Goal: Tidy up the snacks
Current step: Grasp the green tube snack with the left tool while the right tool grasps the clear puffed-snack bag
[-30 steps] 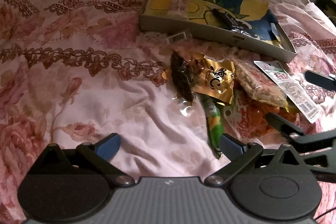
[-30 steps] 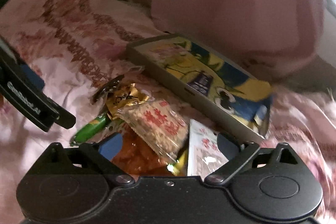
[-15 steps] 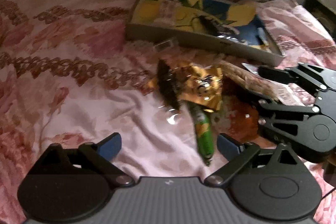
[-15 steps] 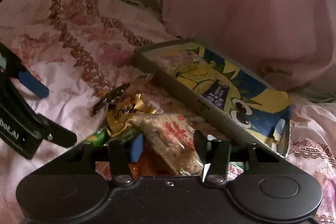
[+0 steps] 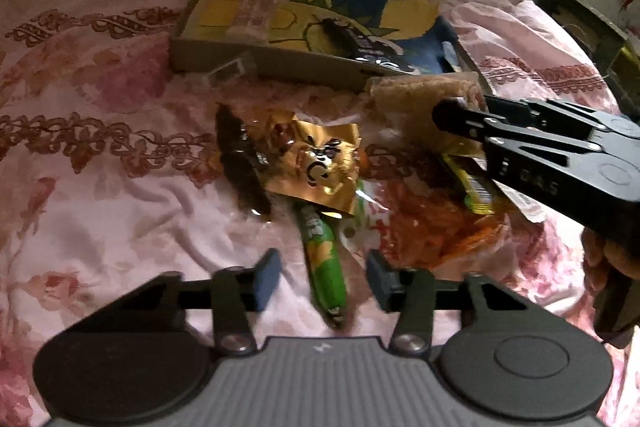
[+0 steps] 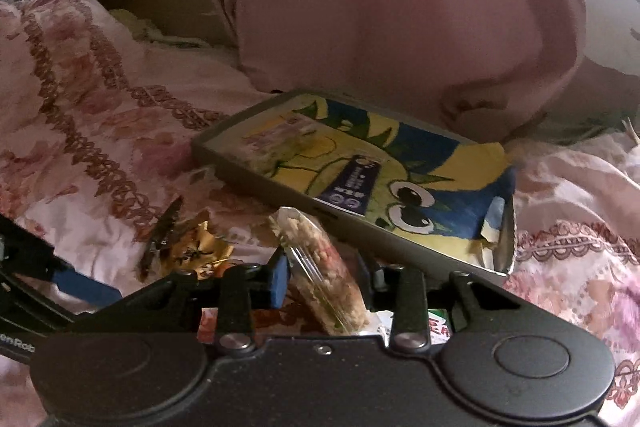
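Note:
A pile of snacks lies on the floral bedsheet in front of a shallow cartoon-printed tray (image 5: 280,65) (image 6: 256,183). My left gripper (image 5: 323,277) straddles a green snack stick (image 5: 324,259); its jaws are closing, with gaps still showing between pads and stick. My right gripper (image 6: 324,279) (image 5: 448,119) is closing on a clear rice cracker pack (image 6: 320,259) (image 5: 416,95), which is pinched, tilted and raised off the pile near the tray's front wall. A gold packet (image 5: 316,163), a dark packet (image 5: 240,163) and an orange packet (image 5: 432,227) lie on the sheet.
A dark blue packet (image 6: 352,183) and a pale packet (image 5: 256,11) lie in the tray. A big pink pillow (image 6: 400,7) rises behind it. A yellow-green packet (image 5: 472,183) lies under the right gripper. A hand (image 5: 612,259) holds that gripper at the right edge.
Both grippers' jaws have narrowed. The right one took the rice cracker pack and lifted it toward the tray. The left one has tipped down over the green stick.

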The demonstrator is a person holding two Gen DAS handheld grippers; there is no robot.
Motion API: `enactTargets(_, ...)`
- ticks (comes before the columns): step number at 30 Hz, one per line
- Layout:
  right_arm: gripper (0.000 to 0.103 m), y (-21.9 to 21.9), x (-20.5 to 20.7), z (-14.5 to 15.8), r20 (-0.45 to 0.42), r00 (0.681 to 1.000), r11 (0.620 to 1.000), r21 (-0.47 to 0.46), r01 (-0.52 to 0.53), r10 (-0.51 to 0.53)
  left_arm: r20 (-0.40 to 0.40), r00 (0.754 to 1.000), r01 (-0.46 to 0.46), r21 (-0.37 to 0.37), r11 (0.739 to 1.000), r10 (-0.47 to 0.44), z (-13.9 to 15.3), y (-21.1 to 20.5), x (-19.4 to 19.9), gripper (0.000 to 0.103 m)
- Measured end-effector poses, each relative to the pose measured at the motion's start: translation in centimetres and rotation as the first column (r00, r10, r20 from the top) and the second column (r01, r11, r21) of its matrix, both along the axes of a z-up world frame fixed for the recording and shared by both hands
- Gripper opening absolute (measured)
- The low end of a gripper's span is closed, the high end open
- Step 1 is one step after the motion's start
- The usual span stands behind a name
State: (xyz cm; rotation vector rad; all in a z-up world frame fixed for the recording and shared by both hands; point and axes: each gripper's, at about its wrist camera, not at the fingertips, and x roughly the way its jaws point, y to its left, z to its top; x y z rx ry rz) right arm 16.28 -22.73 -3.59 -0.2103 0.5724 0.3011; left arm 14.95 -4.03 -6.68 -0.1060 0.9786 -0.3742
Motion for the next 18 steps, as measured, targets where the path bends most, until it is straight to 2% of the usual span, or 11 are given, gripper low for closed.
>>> enactTargets(3,0.037,-0.3,0.2,-0.1,-0.007,1.000,1.000,0.006,0.018,-0.018,-0.006,0.999,0.035,-0.016,0.999,-0.035,0.2,-0.3,-0.4,0.040)
enactTargets(5,0.037,-0.5,0.4,-0.3,-0.013,0.999,0.999,0.013,0.030,-0.030,-0.006,0.999,0.038,0.021,0.999,-0.038,-0.1,-0.7,-0.4,0.039)
enactTargets(7,0.037,-0.7,0.5,-0.4,-0.020,0.999,0.999,0.021,0.037,-0.037,-0.019,1.000,0.024,0.020,1.000,-0.023,-0.3,-0.6,-0.1,0.038)
enactTargets(11,0.037,-0.9,0.9,-0.9,-0.035,0.999,0.998,0.037,0.042,-0.041,-0.050,0.999,-0.022,0.007,1.000,0.022,-1.0,-0.5,1.1,0.030)
enactTargets(18,0.038,-0.8,2.1,-1.7,-0.043,0.998,0.997,0.050,0.055,-0.053,-0.053,0.996,-0.070,-0.030,0.997,0.069,-1.5,-0.4,3.2,0.029)
